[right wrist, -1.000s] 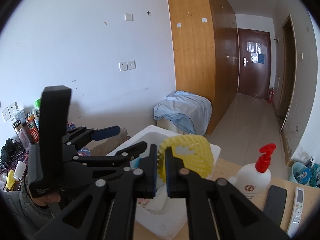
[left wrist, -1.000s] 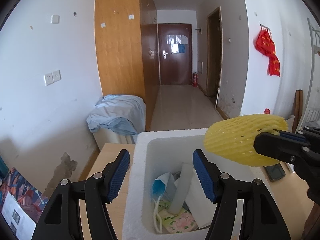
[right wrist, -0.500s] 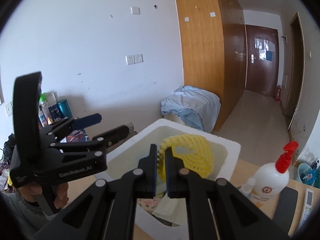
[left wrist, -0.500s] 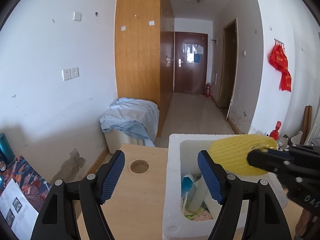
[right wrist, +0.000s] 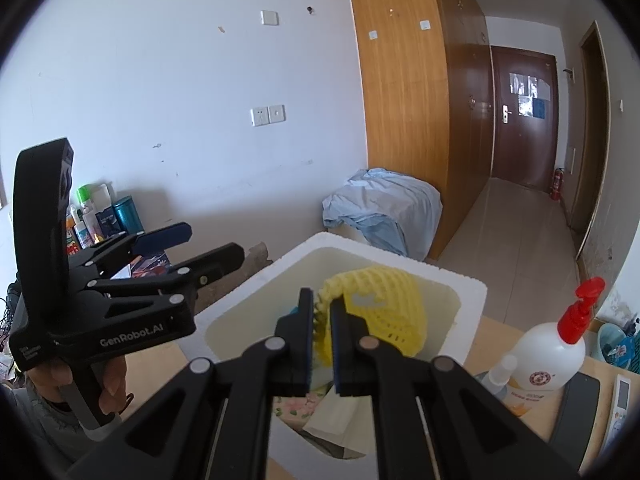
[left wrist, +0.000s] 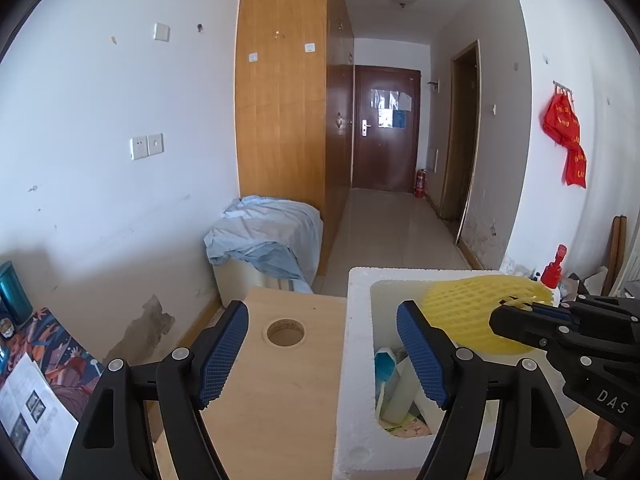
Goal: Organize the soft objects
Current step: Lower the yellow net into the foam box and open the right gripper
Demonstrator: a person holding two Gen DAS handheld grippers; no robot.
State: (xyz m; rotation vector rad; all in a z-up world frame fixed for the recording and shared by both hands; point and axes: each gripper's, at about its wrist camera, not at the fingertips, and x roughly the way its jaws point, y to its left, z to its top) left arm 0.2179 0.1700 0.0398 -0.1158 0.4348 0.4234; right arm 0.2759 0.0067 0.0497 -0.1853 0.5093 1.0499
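A lived-in home: a tiled hallway (left wrist: pixel 384 224) runs to a brown entry door (left wrist: pixel 386 128) beside a tall wooden wardrobe (left wrist: pixel 280 112), with crumpled bedding (left wrist: pixel 264 236), wall sockets (left wrist: pixel 147 146) and toiletry bottles (right wrist: pixel 86 220).

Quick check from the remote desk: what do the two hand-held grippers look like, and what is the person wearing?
Both are black plastic frames with silver rivets and textured blue pads. The left hand-held gripper carries white "GenRobot.AI" lettering on its side and a tall black upright piece at the back. The right hand-held gripper shows white letters "DAS" on its body. No cables are visible. The person's sleeve looks grey.
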